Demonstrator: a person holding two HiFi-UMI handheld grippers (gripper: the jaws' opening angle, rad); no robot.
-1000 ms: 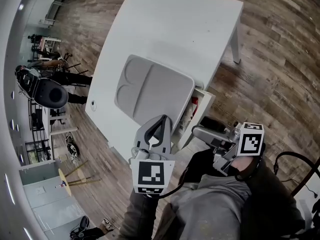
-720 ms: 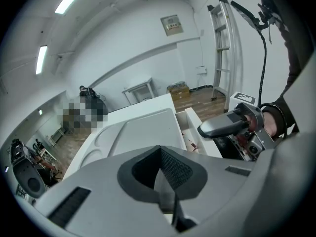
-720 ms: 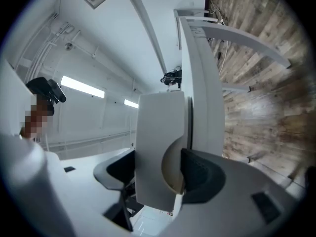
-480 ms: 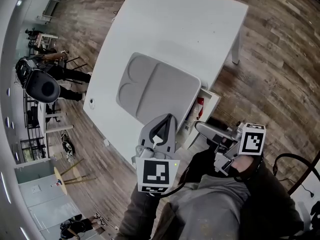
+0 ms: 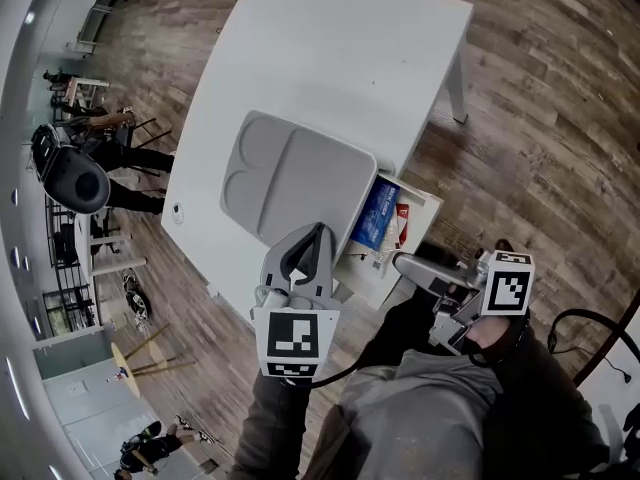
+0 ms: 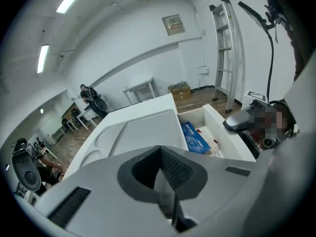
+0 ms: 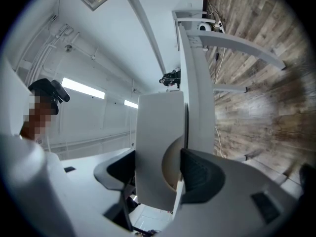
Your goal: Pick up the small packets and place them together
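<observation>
Seeing on head view a blue packet point(image 5: 377, 213) in the open drawer point(image 5: 425, 208); left gripper view: my left gripper point(image 6: 165, 181) jaws together, empty; right gripper view: right gripper point(image 7: 158, 177) jaws, just closed in, clamp the drawer front point(image 7: 155, 147).

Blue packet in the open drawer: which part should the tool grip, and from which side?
Probably from above, gripping the blue packet at its end nearest the drawer front: it lies along the table-side wall of the drawer, so that long side looks blocked, while the top is open.
</observation>
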